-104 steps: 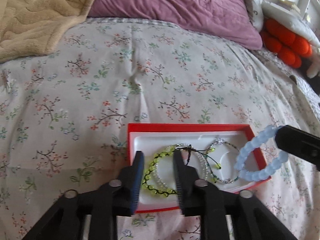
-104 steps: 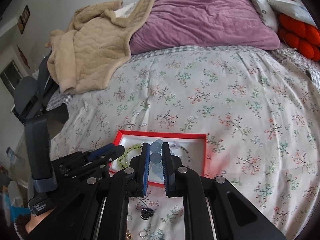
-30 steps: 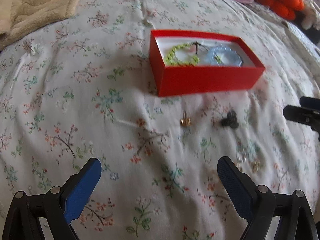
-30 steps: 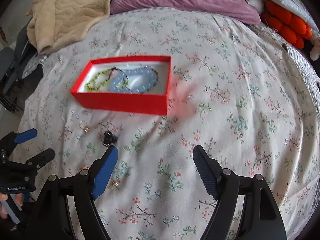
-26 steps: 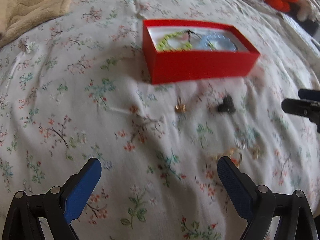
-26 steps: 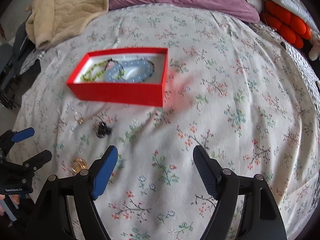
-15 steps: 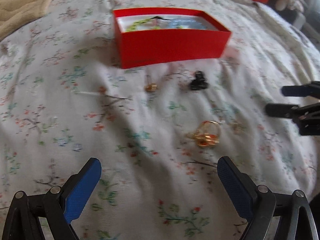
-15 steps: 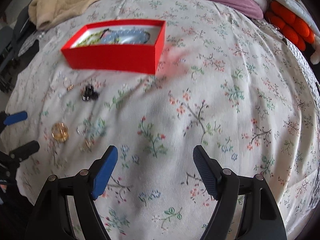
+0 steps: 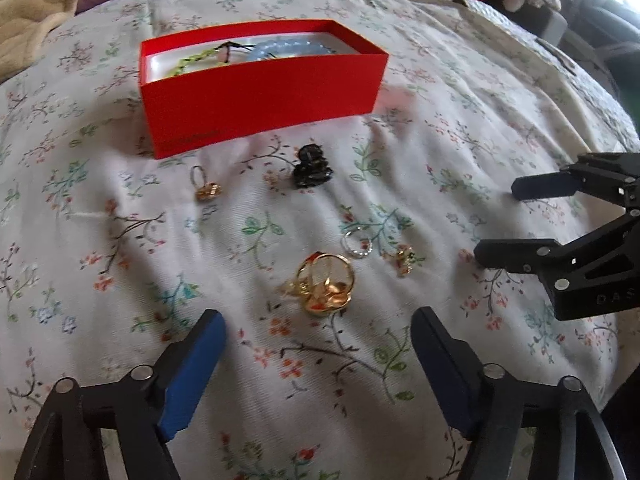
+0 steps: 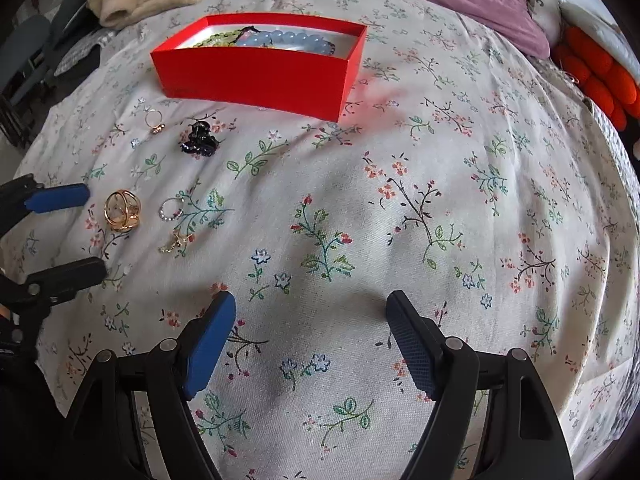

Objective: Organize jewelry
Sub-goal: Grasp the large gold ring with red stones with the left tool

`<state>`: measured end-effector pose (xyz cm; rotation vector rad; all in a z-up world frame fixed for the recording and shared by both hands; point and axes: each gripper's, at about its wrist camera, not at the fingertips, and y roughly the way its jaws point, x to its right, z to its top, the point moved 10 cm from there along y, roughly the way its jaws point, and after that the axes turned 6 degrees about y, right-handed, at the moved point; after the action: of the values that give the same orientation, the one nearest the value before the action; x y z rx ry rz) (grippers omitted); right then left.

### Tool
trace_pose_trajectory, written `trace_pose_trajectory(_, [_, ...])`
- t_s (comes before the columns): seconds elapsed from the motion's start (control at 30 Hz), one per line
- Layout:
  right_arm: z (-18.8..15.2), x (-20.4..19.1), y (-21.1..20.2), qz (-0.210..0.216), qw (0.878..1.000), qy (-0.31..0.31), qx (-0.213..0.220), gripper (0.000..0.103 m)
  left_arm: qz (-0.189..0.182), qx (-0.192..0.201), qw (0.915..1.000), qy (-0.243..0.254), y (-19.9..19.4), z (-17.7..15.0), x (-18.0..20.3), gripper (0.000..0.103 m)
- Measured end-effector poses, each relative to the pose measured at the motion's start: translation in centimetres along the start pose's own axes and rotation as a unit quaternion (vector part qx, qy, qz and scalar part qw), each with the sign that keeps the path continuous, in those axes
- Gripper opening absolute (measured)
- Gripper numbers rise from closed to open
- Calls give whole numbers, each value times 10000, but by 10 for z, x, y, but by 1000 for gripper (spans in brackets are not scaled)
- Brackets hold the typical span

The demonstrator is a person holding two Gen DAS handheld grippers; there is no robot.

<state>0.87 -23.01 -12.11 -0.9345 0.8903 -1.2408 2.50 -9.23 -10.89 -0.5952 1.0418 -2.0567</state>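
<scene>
1. Your left gripper hangs low over the floral bedspread with its fingers spread wide and nothing between them. It is lined up on the large gold ring, which lies just ahead of the fingertips. That looks like the piece you mean to take next.

2. Past the gold ring, more loose pieces are scattered on the bedspread: a small gold ring to the left, a black hair clip near the middle, and a beaded silver ring beside a small gold charm. All lie apart from one another, so each can be pinched alone.

3. The red box sits beyond them, towards the pillow end of the bed, open-topped. It already holds a blue bead bracelet and a yellow-green one (the rest of its contents are hard to make out).

4. Your right gripper is also released and empty. It hovers over bare bedspread to the right of the loose pieces, well clear of the left gripper's approach.
</scene>
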Motion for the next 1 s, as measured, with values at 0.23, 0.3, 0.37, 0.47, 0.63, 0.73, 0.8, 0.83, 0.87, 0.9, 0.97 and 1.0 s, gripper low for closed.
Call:
trace_pose_trajectory(0.23, [1,0,1,19,10000,19,-19,80,-50,19,10000,23,14,4,4,54])
trace_pose_trajectory(0.3, [1,0,1,17,10000,17,-18,80,-16,39,10000,48,16,5,5,52])
trace_pose_trajectory(0.37, [1,0,1,20,10000,17,-18,80,7,52,10000,72,16,6,5,52])
trace_pose_trajectory(0.47, [1,0,1,17,10000,18,-19,80,27,57,10000,68,17,7,5,51])
trace_pose_trajectory(0.63, [1,1,2,4,10000,19,-18,80,103,91,9999,100,17,7,5,47])
trace_pose_trajectory(0.73, [1,1,2,1,10000,13,-20,80,136,108,9998,112,16,7,4,36])
trace_pose_trajectory(0.8, [1,1,1,3,10000,24,-19,80,151,116,9998,98,16,8,4,28])
trace_pose_trajectory(0.83, [1,0,2,3,10000,29,-20,80,152,120,9998,91,15,8,3,28])
trace_pose_trajectory(0.87, [1,0,3,3,10000,30,-21,80,145,125,9998,83,15,7,3,28])
trace_pose_trajectory(0.9, [1,1,3,0,10000,31,-21,80,144,127,9998,83,14,8,3,28])
trace_pose_trajectory(0.97, [1,0,3,1,10000,30,-20,80,153,119,9998,100,14,8,3,28])
trace_pose_trajectory(1.0, [1,0,3,-2,10000,34,-21,80,165,114,9997,106,13,8,3,28])
